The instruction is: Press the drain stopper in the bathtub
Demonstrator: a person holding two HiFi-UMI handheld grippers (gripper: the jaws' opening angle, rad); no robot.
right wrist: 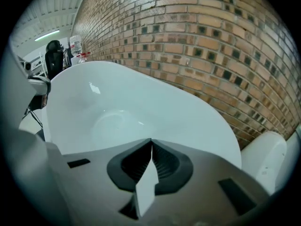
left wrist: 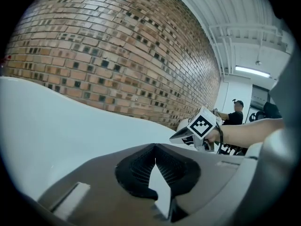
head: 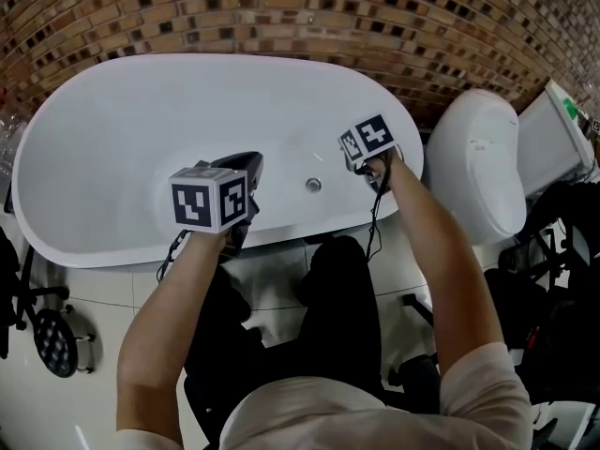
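A white oval bathtub (head: 112, 120) lies below me in the head view. Its round metal drain stopper (head: 313, 185) sits on the tub floor near the front wall. My left gripper (head: 251, 165) hovers over the front rim, left of the stopper, shut and empty. To the stopper's right, above the tub, my right gripper (head: 353, 160) is shut on nothing. In the left gripper view the jaw tips meet (left wrist: 154, 146), and the right gripper (left wrist: 202, 126) shows beyond. My right gripper (right wrist: 151, 140) looks into the tub basin (right wrist: 113, 112); the stopper is hidden there.
A brick wall (head: 300, 7) runs behind the tub. A white toilet (head: 478, 172) with its cistern (head: 553, 139) stands to the right. Dark equipment (head: 52, 340) sits on the tiled floor at the left. Another person (left wrist: 233, 114) stands far off.
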